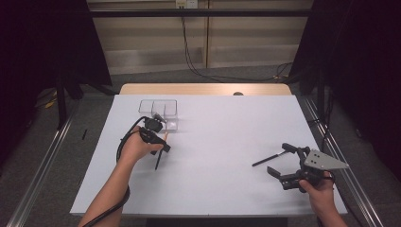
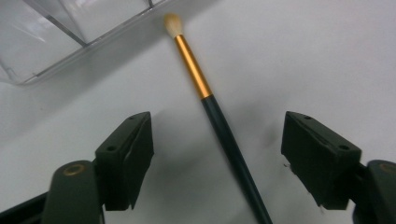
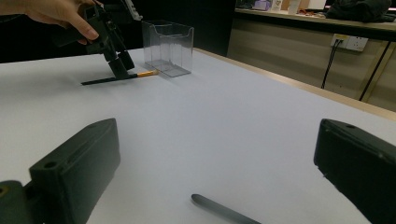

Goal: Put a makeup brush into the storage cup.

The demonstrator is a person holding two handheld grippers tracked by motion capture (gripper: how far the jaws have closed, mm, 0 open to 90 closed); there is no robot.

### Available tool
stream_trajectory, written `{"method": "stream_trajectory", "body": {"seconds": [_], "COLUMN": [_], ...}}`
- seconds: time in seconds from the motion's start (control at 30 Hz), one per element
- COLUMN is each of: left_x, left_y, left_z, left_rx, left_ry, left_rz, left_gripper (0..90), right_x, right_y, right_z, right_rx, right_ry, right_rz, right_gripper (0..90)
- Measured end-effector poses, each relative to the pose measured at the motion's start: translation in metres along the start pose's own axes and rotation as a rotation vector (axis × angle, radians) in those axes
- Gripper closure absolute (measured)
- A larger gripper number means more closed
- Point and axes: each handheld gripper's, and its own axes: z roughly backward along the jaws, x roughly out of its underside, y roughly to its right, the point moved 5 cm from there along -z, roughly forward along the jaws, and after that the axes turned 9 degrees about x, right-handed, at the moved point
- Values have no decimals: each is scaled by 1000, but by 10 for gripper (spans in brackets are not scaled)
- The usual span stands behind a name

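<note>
Toward ten o'clock on the white tabletop, the left gripper points down over a makeup brush. Its fingers stand apart on either side of the dark handle, and neither pad touches it in the left gripper view; the brush lies flat on the tabletop between them. No earlier picture is at hand, so only this much can be said: the gap is moderate and the pads are clear of the handle. The brush has a pale tuft at its twelve o'clock end in that view, then a gold metal collar, then a long dark stem running down toward five o'clock. The tuft lies just beside the corner of a clear plastic organizer, which sits at the eleven o'clock part of the tabletop and is split into compartments.

At four o'clock on the tabletop, the right gripper is held low by the person's right hand, its fingers spread wide with nothing between the pads. A second slim dark stick lies on the tabletop just in front of that gripper; its near end shows between the spread fingers in the right gripper view, untouched.
</note>
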Motion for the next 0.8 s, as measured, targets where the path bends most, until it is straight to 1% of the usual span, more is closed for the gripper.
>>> {"method": "stream_trajectory", "body": {"seconds": [0.03, 0.07, 0.17, 0.2, 0.27, 0.3, 0.43, 0.53, 0.57, 0.63, 0.7, 0.8], "left_x": [0, 0, 0, 0, 0, 0, 0, -1, -1, -1, -1, -1], "left_y": [0, 1, 2, 2, 2, 2, 2, 3, 3, 4, 6, 11], "left_z": [0, 0, 0, -1, -1, -1, -2, -2, -2, -1, -1, -1], "left_rx": [3, 21, 30, 28, 16, 13, 11, 22, 24, 25, 40, 46], "left_ry": [0, -1, -1, -10, -13, -18, -20, -13, -15, -20, -44, -69], "left_rz": [1, 12, 23, 22, 36, 32, 33, 34, 40, 65, 69, 73], "left_gripper": [290, 330, 352, 358, 361, 363, 374, 398, 413, 429, 467, 569], "right_x": [0, 0, 0, 0, 0, 0, 0, 0, 0, 0, 0, 0], "right_y": [0, 0, 1, 1, 1, 1, 0, 1, 1, 1, 1, 1], "right_z": [0, 0, 0, 0, 0, 0, 0, 0, 0, 1, 1, 1], "right_rx": [0, 0, 2, 3, 5, 4, 2, 4, 5, 4, 4, 4], "right_ry": [3, 4, 2, 1, 2, 3, 3, 2, 2, 2, 2, 2], "right_rz": [3, 5, 2, 1, 0, 0, 2, -1, -2, -1, -1, -2], "right_gripper": [0, 0, 0, 0, 0, 0, 0, 0, 0, 0, 0, 0]}}
